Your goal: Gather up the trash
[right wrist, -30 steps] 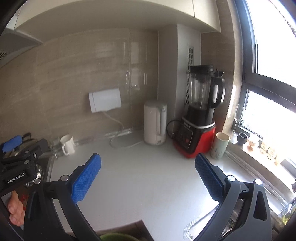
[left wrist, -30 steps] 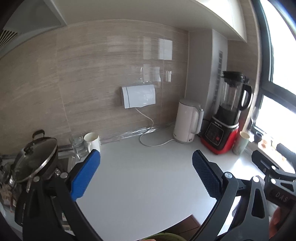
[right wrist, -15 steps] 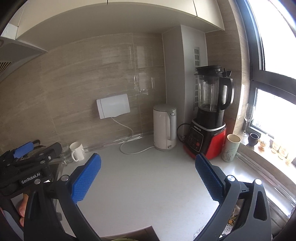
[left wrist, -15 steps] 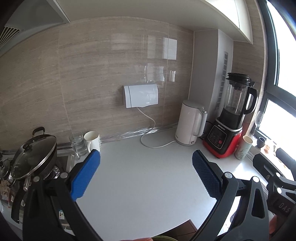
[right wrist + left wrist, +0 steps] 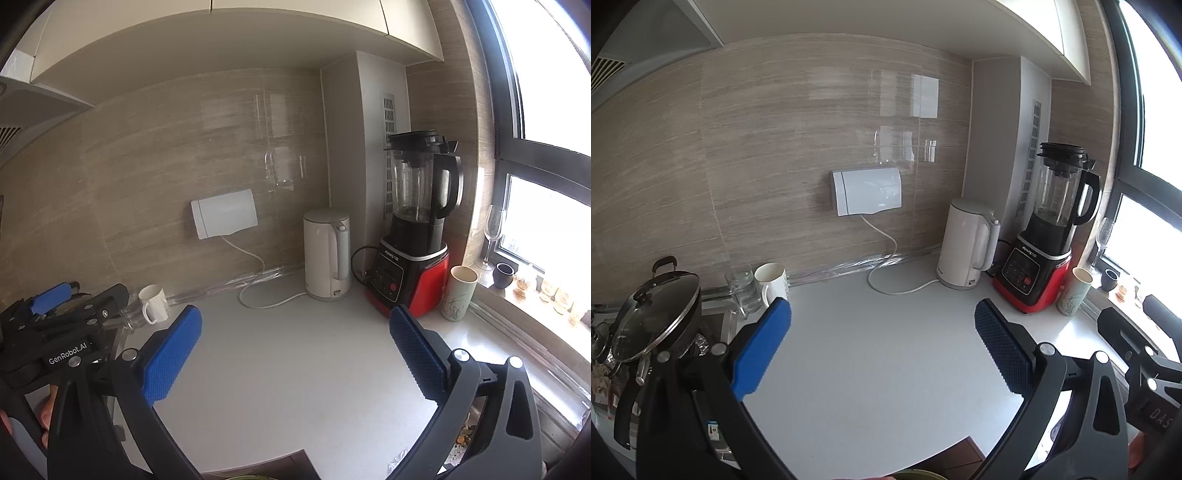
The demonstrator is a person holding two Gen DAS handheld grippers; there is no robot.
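Left hand-held gripper: blue pads spread wide, nothing between them, held above the white worktop. Right hand-held gripper: likewise spread wide and holding nothing, over the same worktop, to the right of the other.

Against the back wall, left to right: a lidded black pot on the stove, a clear glass touching a white mug, a white wall box with a white cord looping down to a white kettle. Just beside the kettle, a black-and-red blender in the corner, then a pale patterned cup near the window. On the sill, a wine glass and a few small cups.

Trash: cannot tell for sure. Only some brownish scraps low at the right edge of the right wrist view, past the right finger, too small and blurred to identify.
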